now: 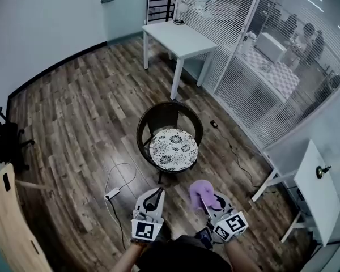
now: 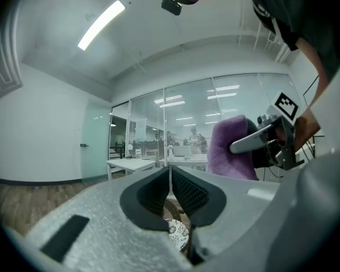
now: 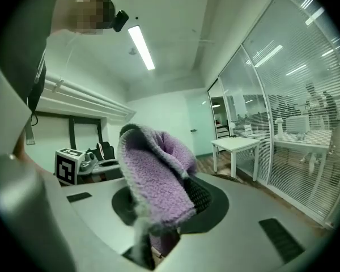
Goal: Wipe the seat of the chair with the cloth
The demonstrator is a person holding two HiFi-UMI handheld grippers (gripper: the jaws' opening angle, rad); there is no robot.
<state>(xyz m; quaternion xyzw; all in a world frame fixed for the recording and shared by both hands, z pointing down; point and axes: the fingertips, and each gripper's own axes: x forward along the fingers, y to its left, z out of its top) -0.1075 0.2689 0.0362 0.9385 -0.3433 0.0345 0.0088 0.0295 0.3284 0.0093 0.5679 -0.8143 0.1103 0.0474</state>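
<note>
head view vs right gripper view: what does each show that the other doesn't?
Head view only: the chair with its patterned seat, not yet touched, and a loose cable. Right gripper view only: the ceiling light and the camera on the person's head. Both: the purple cloth clamped in the right tool, the white table and the blinds.

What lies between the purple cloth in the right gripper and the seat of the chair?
Head view: only bare wooden floor shows between the cloth, clamped in the right gripper, and the patterned seat. Nothing stands there.
</note>
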